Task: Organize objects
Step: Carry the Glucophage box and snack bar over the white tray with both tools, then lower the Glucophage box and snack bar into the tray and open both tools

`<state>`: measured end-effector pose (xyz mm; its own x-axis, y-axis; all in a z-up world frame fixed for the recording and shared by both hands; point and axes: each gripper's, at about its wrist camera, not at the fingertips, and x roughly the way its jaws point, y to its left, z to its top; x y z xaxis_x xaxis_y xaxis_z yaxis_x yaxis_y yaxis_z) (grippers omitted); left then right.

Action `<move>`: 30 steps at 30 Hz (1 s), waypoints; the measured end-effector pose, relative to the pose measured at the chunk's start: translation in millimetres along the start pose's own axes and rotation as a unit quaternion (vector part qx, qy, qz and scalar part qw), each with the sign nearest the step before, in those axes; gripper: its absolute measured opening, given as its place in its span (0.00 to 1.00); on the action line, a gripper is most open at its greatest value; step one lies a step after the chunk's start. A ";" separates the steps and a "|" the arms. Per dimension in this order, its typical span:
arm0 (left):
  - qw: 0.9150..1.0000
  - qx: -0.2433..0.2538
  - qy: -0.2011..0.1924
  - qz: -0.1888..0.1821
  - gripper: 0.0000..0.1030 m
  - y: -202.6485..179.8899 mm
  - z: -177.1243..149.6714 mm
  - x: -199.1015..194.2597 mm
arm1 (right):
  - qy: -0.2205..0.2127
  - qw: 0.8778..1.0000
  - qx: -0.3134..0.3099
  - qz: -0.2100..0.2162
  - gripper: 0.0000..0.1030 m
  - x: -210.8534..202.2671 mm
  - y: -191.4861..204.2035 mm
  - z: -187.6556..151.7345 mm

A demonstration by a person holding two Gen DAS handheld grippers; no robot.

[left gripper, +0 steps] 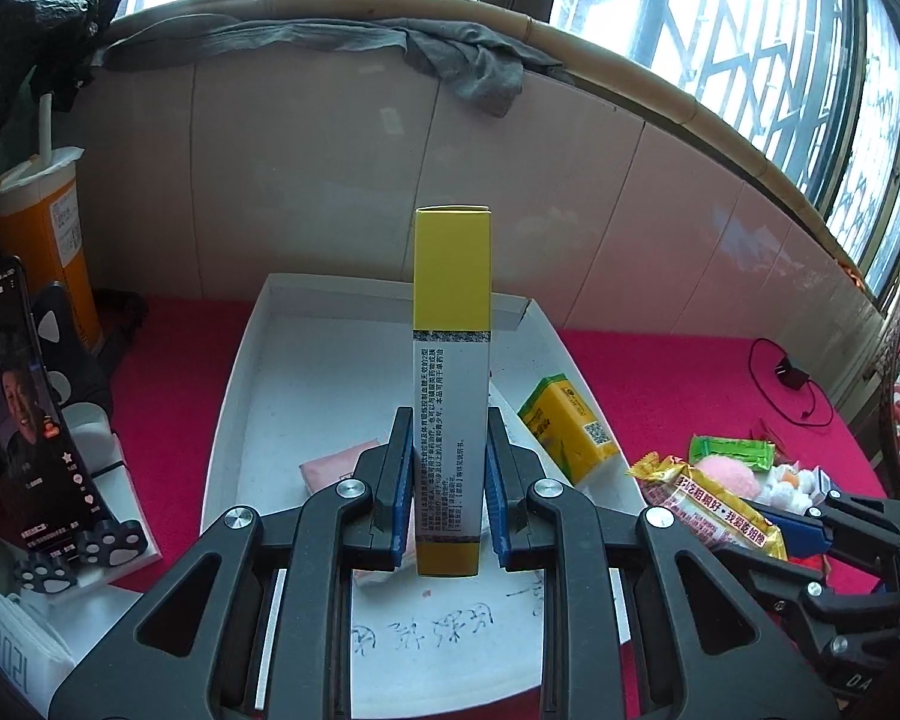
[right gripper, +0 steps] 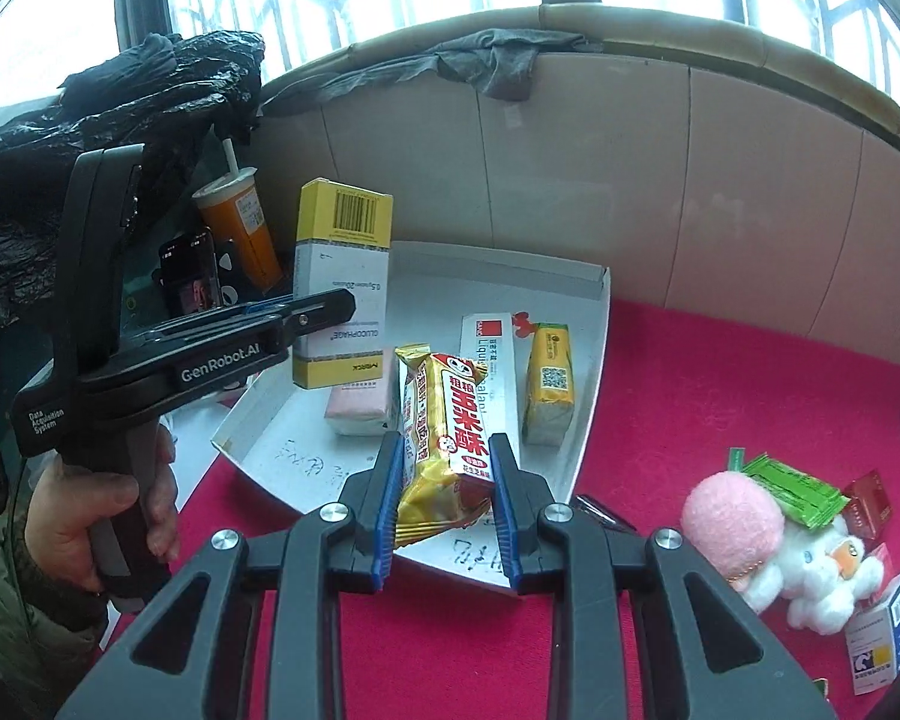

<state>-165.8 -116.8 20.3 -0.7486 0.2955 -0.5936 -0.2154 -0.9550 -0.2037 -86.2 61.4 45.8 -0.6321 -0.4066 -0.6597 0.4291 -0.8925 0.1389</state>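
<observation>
My left gripper (left gripper: pixel 444 420) is shut on a tall yellow and white medicine box (left gripper: pixel 452 324), held above the white cardboard tray (left gripper: pixel 252 384). The same box (right gripper: pixel 342 282) and left gripper (right gripper: pixel 306 315) show at the left of the right wrist view, over the tray's (right gripper: pixel 582 414) left corner. My right gripper (right gripper: pixel 450 450) is shut on a gold and red snack packet (right gripper: pixel 444 444) over the tray's near edge; in the left wrist view the packet (left gripper: pixel 708 510) sits at lower right. In the tray lie a pink packet (right gripper: pixel 357 408), a white and red box (right gripper: pixel 495 354) and a yellow carton (right gripper: pixel 549 384).
On the red cloth right of the tray lie a pink and white plush toy (right gripper: pixel 768 540), a green sachet (right gripper: pixel 798 489) and small boxes (right gripper: pixel 882 636). An orange drink cup (left gripper: pixel 45 240) and a phone on a stand (left gripper: pixel 30 420) stand left. A tiled wall (left gripper: pixel 570 192) backs the table.
</observation>
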 end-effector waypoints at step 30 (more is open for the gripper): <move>0.995 0.027 0.017 0.096 0.20 11.7 23.9 45.7 | 0.040 0.999 0.001 -0.007 0.26 82.9 20.7 -2.9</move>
<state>-217.6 -115.1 9.4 -0.7580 0.1079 -0.6433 -0.1051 -0.9935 -0.0428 -127.9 9.8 -8.2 -0.5844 -0.3776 -0.7182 0.4190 -0.8984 0.1313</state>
